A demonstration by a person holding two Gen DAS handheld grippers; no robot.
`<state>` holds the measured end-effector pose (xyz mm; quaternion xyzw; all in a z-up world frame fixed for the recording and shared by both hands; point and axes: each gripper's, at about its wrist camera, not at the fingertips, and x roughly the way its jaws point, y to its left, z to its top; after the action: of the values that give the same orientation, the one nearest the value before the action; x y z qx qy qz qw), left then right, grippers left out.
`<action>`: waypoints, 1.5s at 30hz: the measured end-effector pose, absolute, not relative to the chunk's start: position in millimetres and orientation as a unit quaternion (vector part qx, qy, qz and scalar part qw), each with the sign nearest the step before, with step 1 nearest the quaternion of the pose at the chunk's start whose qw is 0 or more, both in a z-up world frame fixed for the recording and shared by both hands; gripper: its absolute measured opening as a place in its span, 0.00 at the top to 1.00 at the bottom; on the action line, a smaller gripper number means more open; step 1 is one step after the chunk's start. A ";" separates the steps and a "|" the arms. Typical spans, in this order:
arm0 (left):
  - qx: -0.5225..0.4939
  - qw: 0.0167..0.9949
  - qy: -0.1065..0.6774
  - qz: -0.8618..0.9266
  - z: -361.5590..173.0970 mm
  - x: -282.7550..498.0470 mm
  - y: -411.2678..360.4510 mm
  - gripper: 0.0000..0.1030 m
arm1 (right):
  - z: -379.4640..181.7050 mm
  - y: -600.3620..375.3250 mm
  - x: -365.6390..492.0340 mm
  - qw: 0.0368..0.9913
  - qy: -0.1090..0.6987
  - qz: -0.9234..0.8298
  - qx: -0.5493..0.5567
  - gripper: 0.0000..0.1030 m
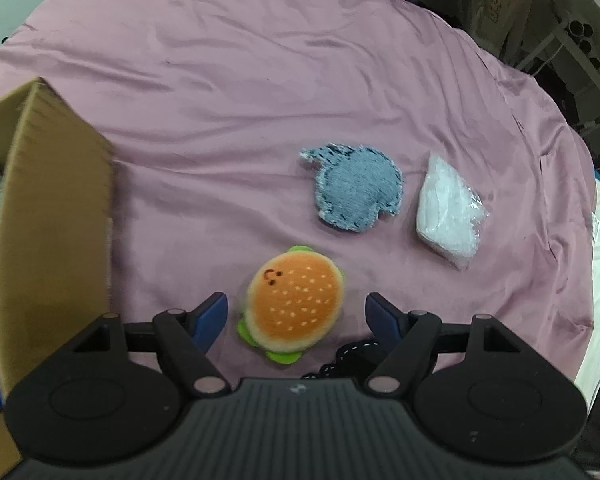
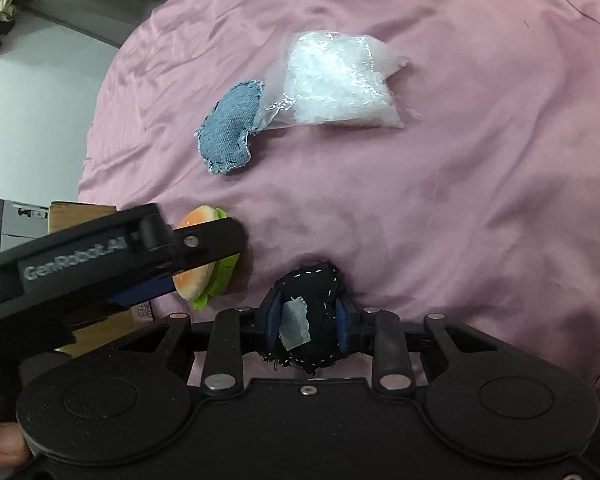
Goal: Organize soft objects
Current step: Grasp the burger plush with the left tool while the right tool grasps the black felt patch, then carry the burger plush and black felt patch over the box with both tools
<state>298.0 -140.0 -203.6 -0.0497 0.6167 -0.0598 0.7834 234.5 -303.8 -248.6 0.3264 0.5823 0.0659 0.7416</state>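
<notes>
Black stitched pouch (image 2: 306, 320) — grey patch, frayed edges.

Wrinkled pink sheet (image 1: 260, 80) over a broad surface, pale wall (image 2: 32, 120) beyond its edge, cluttered white shelving (image 1: 572, 52) at the far side, perhaps storage racks

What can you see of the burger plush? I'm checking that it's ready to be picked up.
The burger plush is a small soft toy: orange sesame-dotted bun with a stitched smiling face, cream edge, green felt lettuce tabs. It lies flat, face up, on the pink sheet, beside the cardboard box. The left gripper straddles it, jaws open, blue pads clear of its sides in the left wrist view.
</notes>
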 end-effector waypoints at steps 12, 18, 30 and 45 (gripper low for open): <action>-0.047 0.793 0.604 -0.054 -203.4 293.1 -139.3 0.55 | -234.6 -304.2 229.0 0.753 0.566 0.068 0.329 0.73; -0.056 0.802 0.591 -0.058 -183.9 285.5 -131.6 0.55 | -218.2 -305.1 223.3 0.774 0.552 0.058 0.304 0.73; -0.055 0.832 0.550 -0.053 -132.2 262.8 -115.9 0.55 | -175.6 -302.6 205.6 0.815 0.507 0.058 0.274 0.73; -0.082 0.862 0.498 -0.042 -78.0 231.8 -70.7 0.54 | -118.1 -275.3 192.6 0.851 0.455 0.078 0.252 0.73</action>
<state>231.8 -70.7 -78.0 -0.0820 0.4983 -0.0416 0.8621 192.6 -275.3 -118.1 0.2517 0.4549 0.0778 0.8507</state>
